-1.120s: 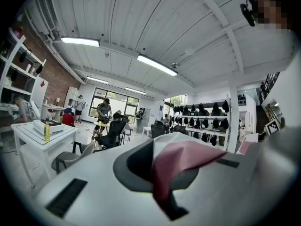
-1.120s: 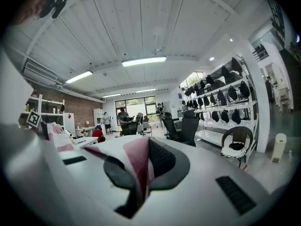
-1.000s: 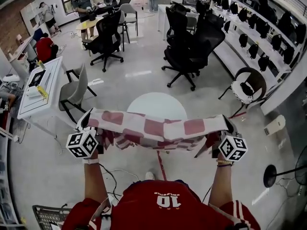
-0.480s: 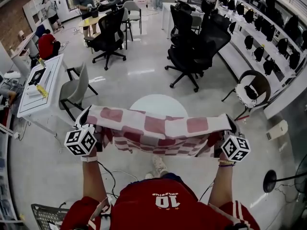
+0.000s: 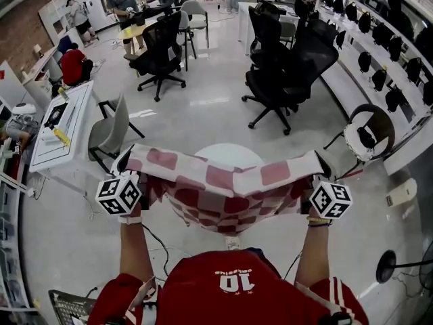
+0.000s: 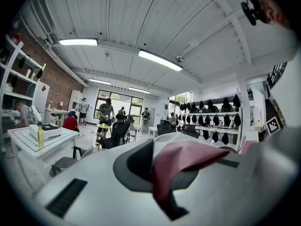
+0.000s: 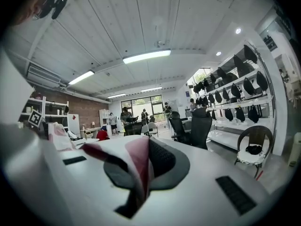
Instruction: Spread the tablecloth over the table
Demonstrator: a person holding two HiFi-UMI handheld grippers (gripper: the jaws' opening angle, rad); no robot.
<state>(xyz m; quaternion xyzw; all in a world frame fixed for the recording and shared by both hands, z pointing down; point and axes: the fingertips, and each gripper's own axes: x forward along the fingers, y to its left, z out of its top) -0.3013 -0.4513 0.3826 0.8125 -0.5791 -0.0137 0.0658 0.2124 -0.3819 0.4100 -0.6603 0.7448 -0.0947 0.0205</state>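
A red-and-white checked tablecloth hangs stretched between my two grippers, its middle sagging. My left gripper is shut on the cloth's left corner, and my right gripper is shut on its right corner. Behind and under the cloth stands a small round white table; only its far rim shows. In the left gripper view a red fold of cloth is pinched in the shut left gripper. In the right gripper view the cloth is pinched in the shut right gripper.
Black office chairs stand beyond the table. A grey chair and a white desk are at the left, a round dark chair at the right. Shelves with black bags line the right wall. Several people are at the far end.
Both grippers have carried the cloth forward to the round table. More of the tabletop is now hidden behind the hanging cloth. Both grips are unchanged.
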